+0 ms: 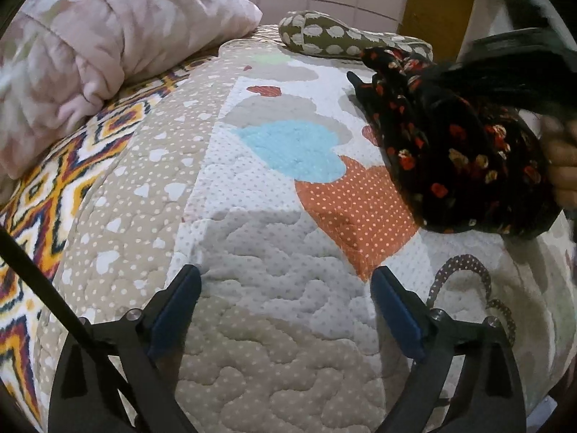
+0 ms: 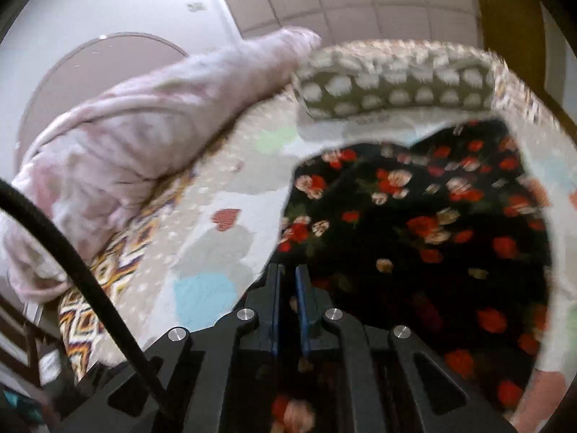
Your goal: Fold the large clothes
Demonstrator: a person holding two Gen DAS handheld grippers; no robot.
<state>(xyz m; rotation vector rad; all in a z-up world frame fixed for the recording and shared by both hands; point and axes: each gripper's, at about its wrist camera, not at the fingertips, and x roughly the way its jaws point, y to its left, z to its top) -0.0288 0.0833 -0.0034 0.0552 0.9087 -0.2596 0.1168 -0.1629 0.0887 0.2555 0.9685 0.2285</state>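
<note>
A black garment with red and cream flowers hangs bunched above the right side of the quilted bedspread. In the right wrist view the same garment spreads below and ahead of my right gripper, whose jaws are shut on its cloth near the left edge. My right gripper also shows blurred at the upper right of the left wrist view, held by a hand. My left gripper is open and empty, low over the quilt, to the left of the garment.
A pink rumpled comforter lies at the back left of the bed. An olive pillow with white spots lies at the far edge. A zigzag-patterned blanket runs along the left side. A tiled wall stands behind.
</note>
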